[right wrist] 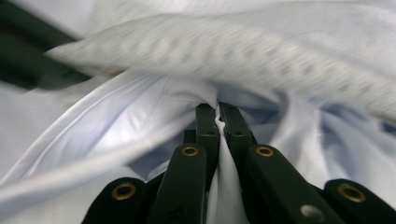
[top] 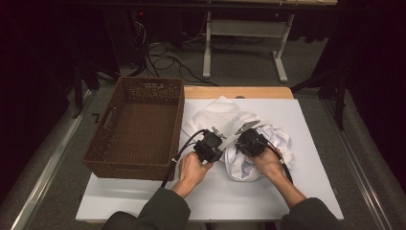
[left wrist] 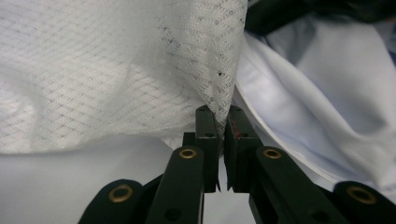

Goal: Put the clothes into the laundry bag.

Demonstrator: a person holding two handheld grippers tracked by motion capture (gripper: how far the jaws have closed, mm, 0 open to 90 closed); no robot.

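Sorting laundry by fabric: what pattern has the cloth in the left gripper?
White open mesh cloth, a fine diamond-like weave; clearest in the left gripper view.

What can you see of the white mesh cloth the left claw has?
The white mesh cloth is a thin, see-through fabric with an open diamond-pattern weave, crumpled rather than flat. In the left gripper view it drapes down in folds and narrows to a pinched edge that the left claw clamps between its shut jaws. It lies on the white table right of the brown basket, against a smoother white cloth bunched beside it. In the high view the mesh cloth spreads beyond both claws.
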